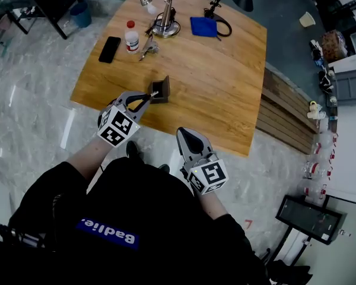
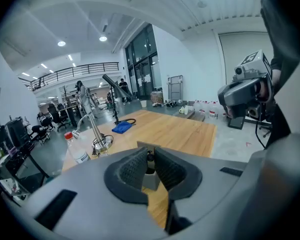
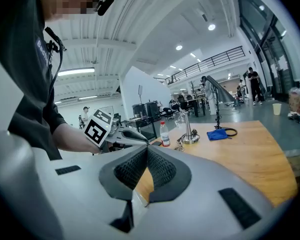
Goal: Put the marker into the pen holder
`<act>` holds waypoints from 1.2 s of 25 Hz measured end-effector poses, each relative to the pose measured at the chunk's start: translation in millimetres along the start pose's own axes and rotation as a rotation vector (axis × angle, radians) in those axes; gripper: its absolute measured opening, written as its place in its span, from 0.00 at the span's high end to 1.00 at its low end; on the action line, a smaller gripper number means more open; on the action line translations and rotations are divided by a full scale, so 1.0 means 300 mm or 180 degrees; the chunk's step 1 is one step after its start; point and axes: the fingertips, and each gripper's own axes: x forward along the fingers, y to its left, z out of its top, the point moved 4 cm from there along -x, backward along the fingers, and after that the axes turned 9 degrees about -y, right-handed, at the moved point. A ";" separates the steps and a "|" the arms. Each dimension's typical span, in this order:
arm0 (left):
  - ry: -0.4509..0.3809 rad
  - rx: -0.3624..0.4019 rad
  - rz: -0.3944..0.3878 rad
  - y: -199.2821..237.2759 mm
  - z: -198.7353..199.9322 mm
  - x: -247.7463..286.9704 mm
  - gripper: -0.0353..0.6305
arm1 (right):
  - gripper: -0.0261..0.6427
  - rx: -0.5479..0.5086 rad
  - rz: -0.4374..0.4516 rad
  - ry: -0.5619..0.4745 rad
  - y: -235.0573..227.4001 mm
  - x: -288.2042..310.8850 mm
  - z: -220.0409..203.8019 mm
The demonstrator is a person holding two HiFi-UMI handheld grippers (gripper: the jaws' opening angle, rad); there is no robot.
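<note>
A dark square pen holder stands on the wooden table near its front left edge. My left gripper is shut on a black marker, and the marker's tip reaches the holder's near rim. In the left gripper view the marker stands upright between the ribbed pads, with the grey holder right behind them. Off the table's front edge my right gripper is shut with nothing in it; its pads meet at the tips.
At the back of the table are a black phone, a red-capped bottle, keys, a metal desk lamp and a blue cloth with a black cable. A wooden bench runs along the table's right side.
</note>
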 end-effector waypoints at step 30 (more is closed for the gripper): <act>0.0979 0.0580 -0.0157 0.027 -0.235 0.342 0.87 | 0.95 0.0097 -0.0130 0.0179 -0.220 -0.024 0.013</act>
